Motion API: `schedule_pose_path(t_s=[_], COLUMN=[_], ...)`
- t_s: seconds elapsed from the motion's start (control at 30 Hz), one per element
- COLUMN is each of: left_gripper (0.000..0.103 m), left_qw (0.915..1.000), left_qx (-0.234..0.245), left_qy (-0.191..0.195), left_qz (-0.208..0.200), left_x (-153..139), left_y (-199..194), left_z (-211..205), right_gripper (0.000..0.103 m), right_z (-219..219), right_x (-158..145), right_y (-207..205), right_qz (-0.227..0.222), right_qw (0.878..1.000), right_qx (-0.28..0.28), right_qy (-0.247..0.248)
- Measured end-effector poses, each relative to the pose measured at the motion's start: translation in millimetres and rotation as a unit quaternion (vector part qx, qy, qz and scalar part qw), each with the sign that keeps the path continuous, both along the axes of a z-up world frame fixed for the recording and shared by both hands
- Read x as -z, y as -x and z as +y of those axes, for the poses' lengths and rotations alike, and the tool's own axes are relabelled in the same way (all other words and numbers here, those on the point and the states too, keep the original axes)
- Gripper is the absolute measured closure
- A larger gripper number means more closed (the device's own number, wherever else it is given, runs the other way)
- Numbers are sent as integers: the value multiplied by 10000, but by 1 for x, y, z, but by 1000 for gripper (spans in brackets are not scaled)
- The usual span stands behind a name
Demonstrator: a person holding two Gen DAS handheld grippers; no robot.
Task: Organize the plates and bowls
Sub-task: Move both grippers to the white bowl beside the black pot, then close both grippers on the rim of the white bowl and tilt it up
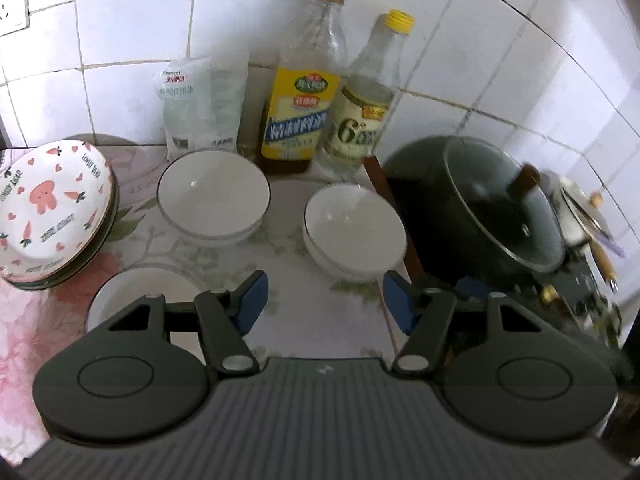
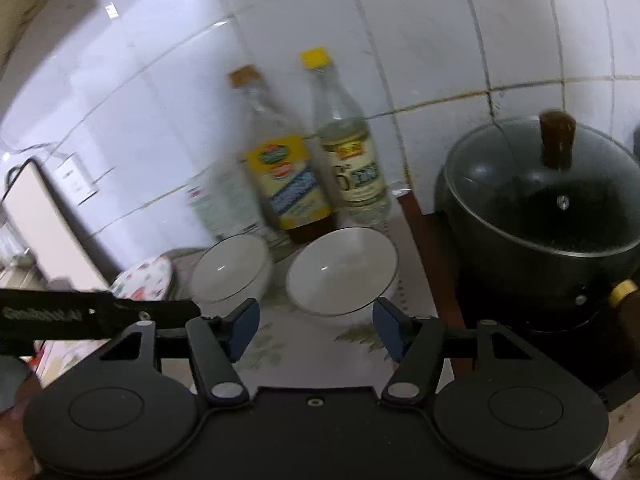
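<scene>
Two white bowls with dark rims stand on the flowered counter: one (image 1: 214, 196) at the back left, one (image 1: 354, 232) to its right. A third white bowl or plate (image 1: 136, 292) lies partly hidden under my left gripper's left finger. A stack of plates topped by a pink carrot-print one (image 1: 52, 208) sits tilted at far left. My left gripper (image 1: 324, 300) is open and empty above the counter. My right gripper (image 2: 316, 326) is open and empty, just short of the right bowl (image 2: 342, 270); the other bowl (image 2: 230, 268) and the printed plate (image 2: 142, 276) lie to its left.
Two bottles (image 1: 304, 92) (image 1: 364, 108) and a salt bag (image 1: 200, 108) stand against the tiled wall. A dark pot with a glass lid (image 1: 492, 208) sits on a stove at the right, close to the right bowl. The left gripper's body (image 2: 92, 314) shows in the right wrist view.
</scene>
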State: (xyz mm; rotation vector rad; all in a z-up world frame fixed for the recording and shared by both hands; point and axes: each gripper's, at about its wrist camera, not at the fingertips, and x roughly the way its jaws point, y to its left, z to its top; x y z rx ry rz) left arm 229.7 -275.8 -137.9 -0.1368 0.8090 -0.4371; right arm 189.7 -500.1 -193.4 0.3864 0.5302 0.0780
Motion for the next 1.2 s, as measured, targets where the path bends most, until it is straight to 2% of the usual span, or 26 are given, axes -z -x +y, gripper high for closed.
schedule_pose_path(t_s=[0.07, 0.17, 0.3, 0.4, 0.5, 0.57, 0.63, 0.73, 0.83, 0.87, 0.9, 0.93, 1.2], left_gripper=[42, 50, 57, 58, 58, 59, 60, 62, 71, 80, 82, 82, 85], left_qw=[9999, 9995, 9992, 9982, 9978, 9969, 9962, 9954, 9965, 9967, 9966, 9963, 9961], left_qx=[-150, -270, -206, -258, -275, -279, -290, -465, -388, -337, -281, -311, -347], left_qy=[19, 3, -247, -326, -360, -349, -157, -135, -128, -120, -112, -158, -346], left_qz=[32, 134, 239, 442, 489, 644, 800, 831, 731, 732, 760, 780, 734], left_x=[9, 22, 40, 50, 56, 64, 73, 81, 82, 82, 81, 80, 69], left_y=[-13, -32, -55, -67, -74, -81, -86, -88, -87, -88, -88, -89, -72], left_z=[-8, -22, -44, -52, -59, -63, -64, -63, -64, -65, -67, -70, -70], right_gripper=[42, 44, 48, 57, 61, 62, 63, 63, 64, 67, 73, 76, 79], right_z=[-6, -12, -15, -19, -20, -21, -22, -22, -22, -22, -23, -23, -14], right_x=[14, 30, 44, 50, 54, 58, 62, 68, 70, 71, 71, 72, 62], right_y=[-10, -25, -43, -57, -69, -74, -78, -84, -88, -90, -91, -92, -85], right_qz=[20, 19, 97, 241, 364, 453, 543, 600, 638, 666, 692, 707, 965], right_qw=[9996, 9980, 9960, 9951, 9949, 9943, 9934, 9927, 9921, 9917, 9913, 9910, 9880], right_qx=[184, 379, 733, 823, 830, 850, 846, 840, 849, 850, 831, 813, 911], right_qy=[-210, -497, -505, -496, -453, -466, -559, -632, -672, -696, -746, -798, -790])
